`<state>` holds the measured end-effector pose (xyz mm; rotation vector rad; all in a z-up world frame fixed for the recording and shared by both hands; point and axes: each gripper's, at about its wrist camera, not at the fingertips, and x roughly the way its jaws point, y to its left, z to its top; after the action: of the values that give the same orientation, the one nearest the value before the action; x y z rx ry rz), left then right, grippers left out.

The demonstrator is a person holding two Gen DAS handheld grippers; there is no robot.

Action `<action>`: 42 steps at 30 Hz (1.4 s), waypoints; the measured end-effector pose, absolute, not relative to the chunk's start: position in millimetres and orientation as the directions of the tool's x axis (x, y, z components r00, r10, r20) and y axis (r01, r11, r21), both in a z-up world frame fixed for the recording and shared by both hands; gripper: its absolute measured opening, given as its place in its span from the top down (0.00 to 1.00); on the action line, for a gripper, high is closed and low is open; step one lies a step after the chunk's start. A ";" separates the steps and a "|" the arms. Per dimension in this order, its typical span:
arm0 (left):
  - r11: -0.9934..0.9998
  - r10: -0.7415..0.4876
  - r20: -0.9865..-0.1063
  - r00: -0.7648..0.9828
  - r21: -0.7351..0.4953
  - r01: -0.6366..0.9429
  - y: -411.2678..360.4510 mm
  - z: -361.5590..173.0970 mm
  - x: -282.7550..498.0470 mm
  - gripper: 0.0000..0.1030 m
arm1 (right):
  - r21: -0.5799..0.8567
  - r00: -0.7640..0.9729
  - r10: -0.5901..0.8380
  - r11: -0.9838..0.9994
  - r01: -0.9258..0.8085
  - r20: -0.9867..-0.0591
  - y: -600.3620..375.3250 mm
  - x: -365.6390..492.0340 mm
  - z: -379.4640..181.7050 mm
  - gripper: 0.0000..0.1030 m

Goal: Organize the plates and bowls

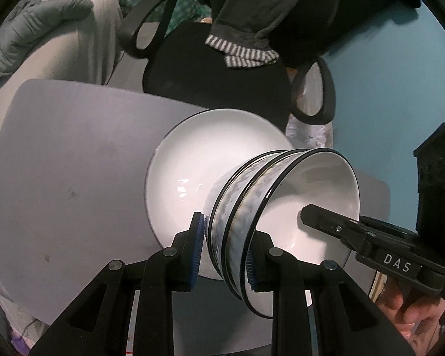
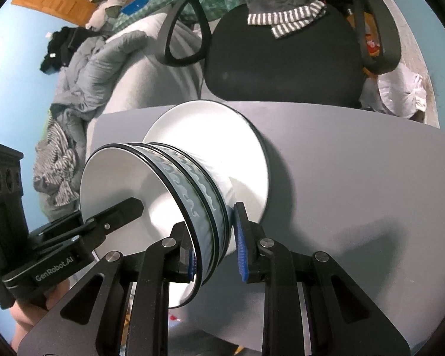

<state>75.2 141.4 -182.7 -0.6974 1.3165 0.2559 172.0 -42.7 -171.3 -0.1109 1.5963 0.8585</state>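
Three nested bowls (image 1: 252, 207) over plate (image 1: 192, 160): my left gripper (image 1: 227, 252) and right gripper (image 2: 215, 246) clamp opposite rims; glazed, slippery, fragile.

A grey tabletop (image 2: 356, 160) fills the foreground. Behind it stands a black office chair (image 2: 281, 59) with a grey garment with striped cuffs (image 2: 284, 19) draped over its seat. A crumpled grey quilt (image 2: 103, 68) lies on the bed beside a teal wall (image 1: 385, 89).
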 end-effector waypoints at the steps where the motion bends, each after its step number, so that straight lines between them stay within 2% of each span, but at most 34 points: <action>1: 0.777 -0.206 -0.945 0.254 -0.316 -0.545 142.6 -183.8 74.8 0.77 | 0.452 -0.239 0.384 0.719 -0.528 -0.892 -38.6 171.0 -173.6 0.79; 18: 0.793 -0.217 -0.947 0.238 -0.313 -0.523 156.5 -197.3 85.1 0.77 | 0.399 -0.216 0.336 0.757 -0.517 -0.917 -11.0 172.2 -186.3 0.79; 21: 0.792 -0.220 -0.946 0.237 -0.316 -0.523 155.6 -198.1 86.3 0.76 | 0.393 -0.215 0.329 0.762 -0.515 -0.920 -9.1 172.1 -186.5 0.76; 23: 0.796 -0.206 -0.950 0.233 -0.301 -0.525 155.3 -198.2 86.3 0.72 | 0.400 -0.224 0.331 0.755 -0.520 -0.917 -7.7 171.5 -187.0 0.70; 25: 0.805 -0.165 -0.960 0.225 -0.264 -0.532 155.6 -194.7 83.1 0.60 | 0.401 -0.234 0.326 0.750 -0.525 -0.916 -7.2 172.0 -188.1 0.68; 26: 0.806 -0.148 -0.963 0.226 -0.250 -0.537 156.1 -192.7 81.3 0.57 | 0.395 -0.230 0.320 0.752 -0.527 -0.919 -7.4 172.3 -187.5 0.62; 27: 0.804 -0.129 -0.965 0.229 -0.237 -0.545 156.4 -189.0 78.1 0.52 | 0.384 -0.219 0.316 0.757 -0.529 -0.923 -8.0 173.0 -185.9 0.50; 29: 0.797 -0.104 -0.965 0.240 -0.225 -0.561 158.1 -182.0 71.5 0.44 | 0.341 -0.166 0.300 0.774 -0.534 -0.940 -9.9 175.4 -178.1 0.38; 34: 0.775 -0.048 -0.958 0.281 -0.214 -0.595 160.7 -156.7 57.6 0.27 | 0.288 -0.071 0.299 0.787 -0.546 -0.952 -16.2 178.0 -151.4 0.35; 39: 0.782 0.028 -0.956 0.292 -0.161 -0.602 156.4 -124.6 52.1 0.27 | 0.218 0.032 0.298 0.763 -0.609 -0.954 -19.1 171.4 -116.0 0.35; 42: 0.781 0.051 -0.947 0.318 -0.160 -0.603 151.8 -103.3 51.3 0.20 | 0.174 0.102 0.310 0.744 -0.645 -0.945 -18.4 166.4 -91.5 0.35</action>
<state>51.3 151.8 -103.3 -0.5500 1.1799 0.4602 166.4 -18.4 -91.5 -0.3160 1.2875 0.7225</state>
